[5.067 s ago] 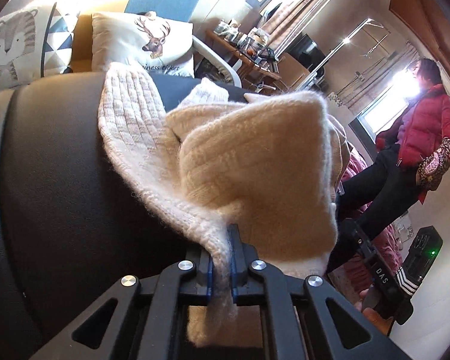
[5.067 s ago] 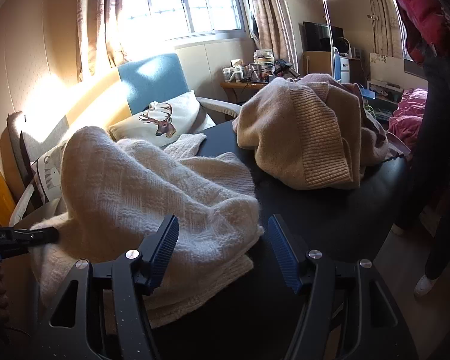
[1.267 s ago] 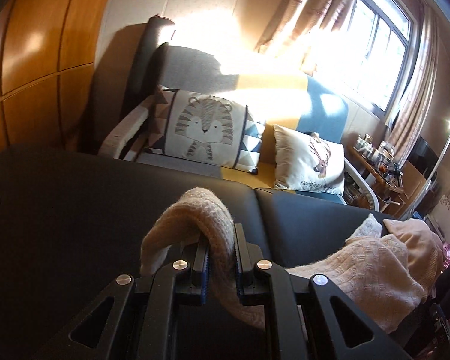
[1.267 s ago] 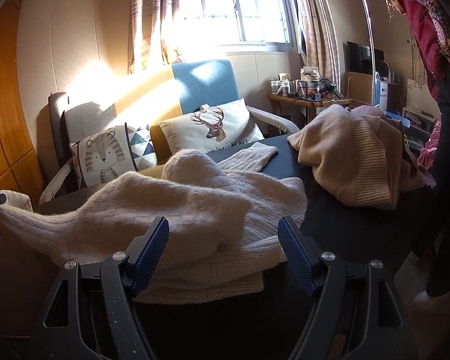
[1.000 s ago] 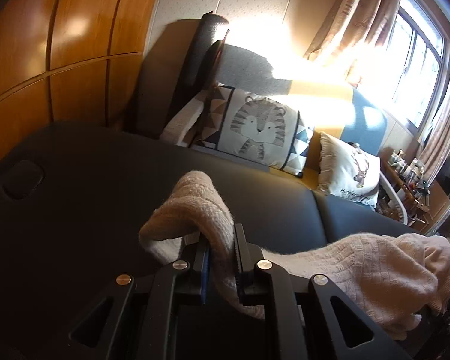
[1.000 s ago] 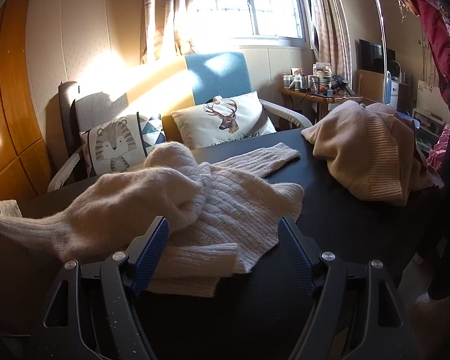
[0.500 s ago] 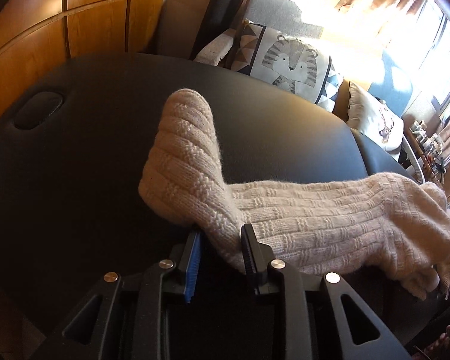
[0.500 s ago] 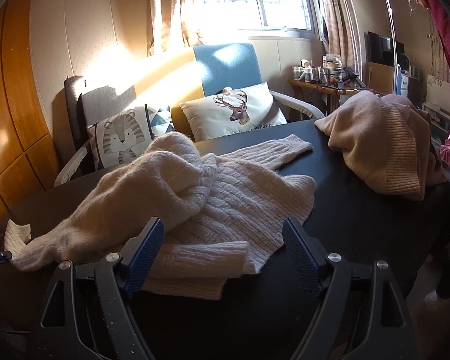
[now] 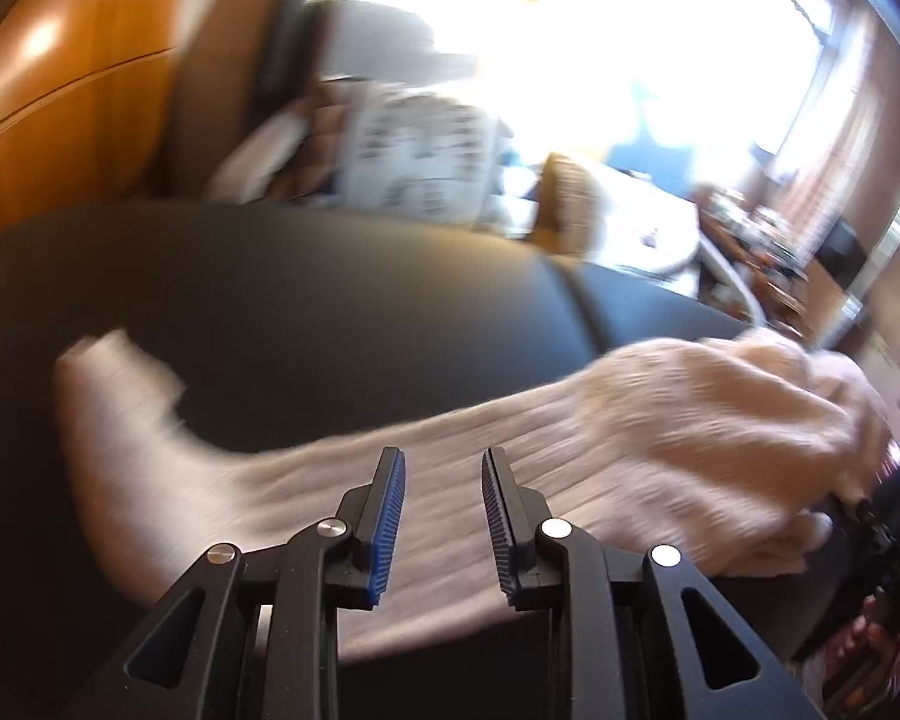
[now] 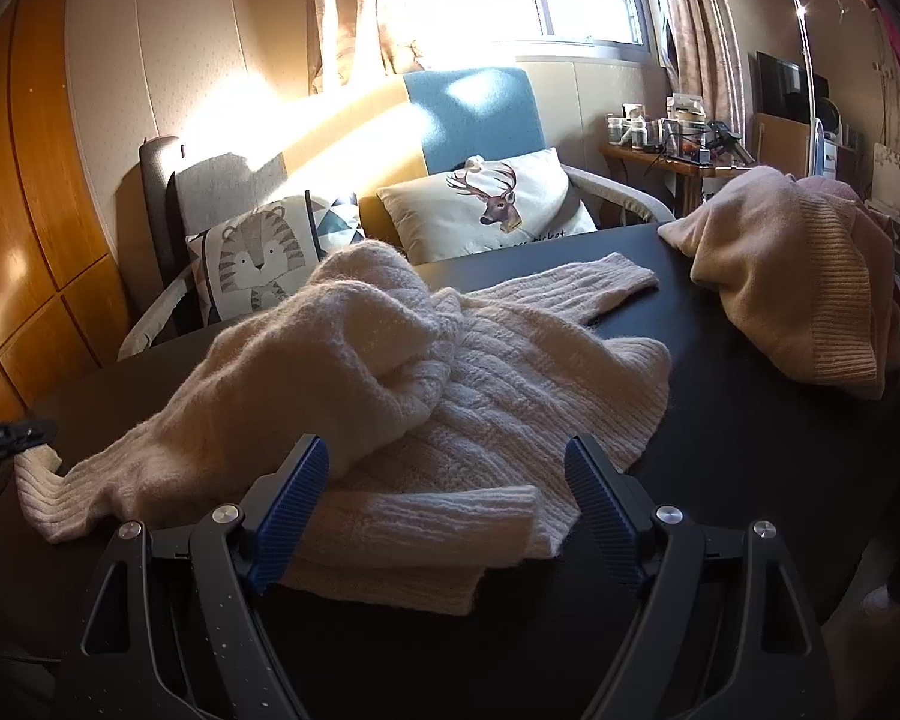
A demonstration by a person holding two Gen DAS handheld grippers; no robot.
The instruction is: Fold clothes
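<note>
A cream knit sweater [image 10: 450, 372] lies crumpled on the black padded table [image 10: 720, 450], one sleeve stretched out to the left [image 10: 60, 492] and the other toward the back right. In the blurred left wrist view the stretched sleeve [image 9: 270, 498] lies flat on the table under my left gripper [image 9: 441, 462], which is open and empty just above it. My right gripper [image 10: 447, 450] is wide open and empty, hovering over the sweater's near folded hem. The left gripper's tip [image 10: 12, 435] shows at the left edge of the right wrist view.
A tan sweater [image 10: 798, 294] is heaped at the table's right end. Behind the table stands a sofa with a tiger cushion [image 10: 258, 258] and a deer cushion [image 10: 492, 204]. A cluttered side table [image 10: 678, 144] is at the back right. Wood panelling [image 10: 24, 210] is on the left.
My left gripper has opened and let go of the sleeve, which now lies flat on the table; the gripper is swinging, blurring its view. The right gripper has stayed open over the hem.
</note>
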